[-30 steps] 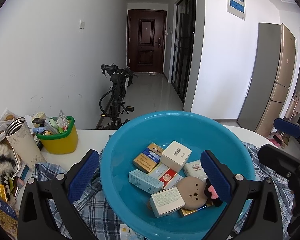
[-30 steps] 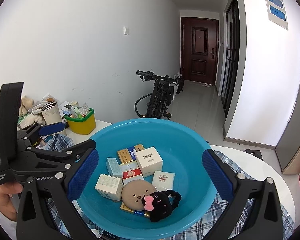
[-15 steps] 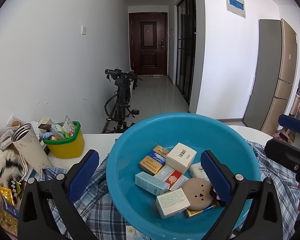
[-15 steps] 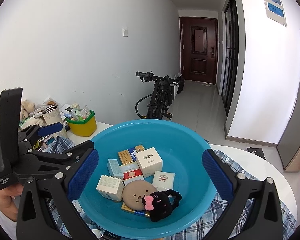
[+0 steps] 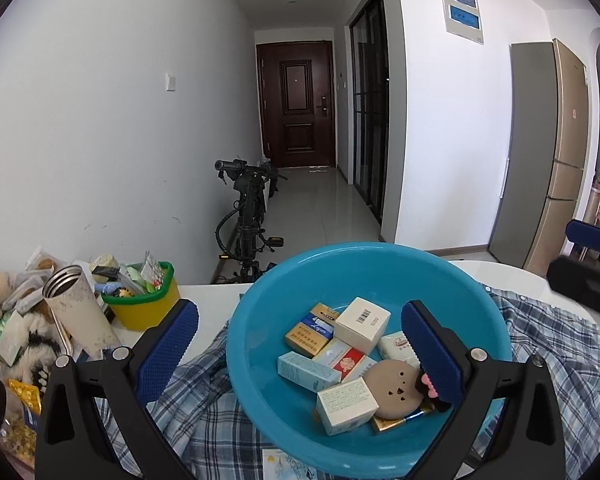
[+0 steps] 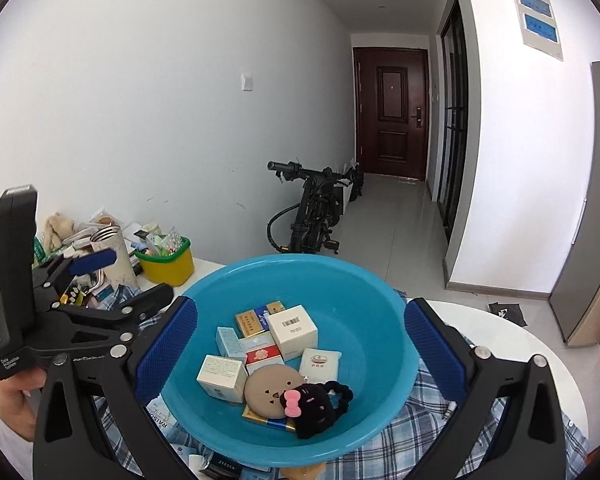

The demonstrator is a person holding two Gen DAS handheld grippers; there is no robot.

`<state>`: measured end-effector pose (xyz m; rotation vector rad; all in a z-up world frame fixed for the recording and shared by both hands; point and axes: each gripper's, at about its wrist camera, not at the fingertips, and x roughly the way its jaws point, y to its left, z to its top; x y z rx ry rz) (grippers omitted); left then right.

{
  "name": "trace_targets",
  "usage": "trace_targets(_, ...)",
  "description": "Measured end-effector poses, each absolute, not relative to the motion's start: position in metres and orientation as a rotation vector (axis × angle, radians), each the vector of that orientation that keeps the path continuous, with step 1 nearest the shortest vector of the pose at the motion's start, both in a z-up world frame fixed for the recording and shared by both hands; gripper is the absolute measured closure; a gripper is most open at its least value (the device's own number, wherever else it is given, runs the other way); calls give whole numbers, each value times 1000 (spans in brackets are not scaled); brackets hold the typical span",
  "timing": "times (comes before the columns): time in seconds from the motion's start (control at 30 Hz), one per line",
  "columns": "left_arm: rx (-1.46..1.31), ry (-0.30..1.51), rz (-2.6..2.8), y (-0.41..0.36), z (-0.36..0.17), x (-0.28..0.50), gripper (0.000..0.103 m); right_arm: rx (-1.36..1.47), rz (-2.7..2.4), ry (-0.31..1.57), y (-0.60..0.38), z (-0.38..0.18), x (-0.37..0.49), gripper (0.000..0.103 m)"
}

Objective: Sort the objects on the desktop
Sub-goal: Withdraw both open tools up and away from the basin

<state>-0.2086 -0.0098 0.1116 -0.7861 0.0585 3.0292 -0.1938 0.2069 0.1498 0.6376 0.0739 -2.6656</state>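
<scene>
A blue plastic basin (image 5: 452,280) (image 6: 352,284) rests on a plaid shirt (image 5: 204,420) on the white table. Inside lie several small boxes, among them a white barcode box (image 5: 362,323) (image 6: 293,327), plus a round brown bear-face pad (image 5: 396,390) (image 6: 271,390) and a black plush hair tie with a pink bow (image 6: 314,402). My left gripper (image 5: 300,350) hovers open over the basin's near left rim, holding nothing. My right gripper (image 6: 300,350) stands open in front of the basin, also with nothing in it. The left gripper (image 6: 84,304) shows at the left of the right wrist view, held by a hand (image 6: 14,404).
A yellow and green tub (image 5: 146,300) (image 6: 168,260) of small items and a metal-rimmed cup (image 5: 78,312) (image 6: 114,254) stand left of the basin amid clutter. A folded bike (image 5: 248,224) leans on the wall beyond. A fridge (image 5: 548,152) stands at right.
Both grippers have drawn back and risen slightly, so the basin sits lower and a bit right in the left view. Both stay open; the basin's contents have not moved.
</scene>
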Motion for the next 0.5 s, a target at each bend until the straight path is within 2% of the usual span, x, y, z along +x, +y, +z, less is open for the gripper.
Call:
trace_targets(0.17, -826, 53, 3025, -19, 104, -183, 0, 605, -2671, 32, 216, 158, -187, 0)
trace_targets(0.5, -934, 64, 2984, -41, 56, -124, 0, 554, -2639, 74, 209, 169, -179, 0)
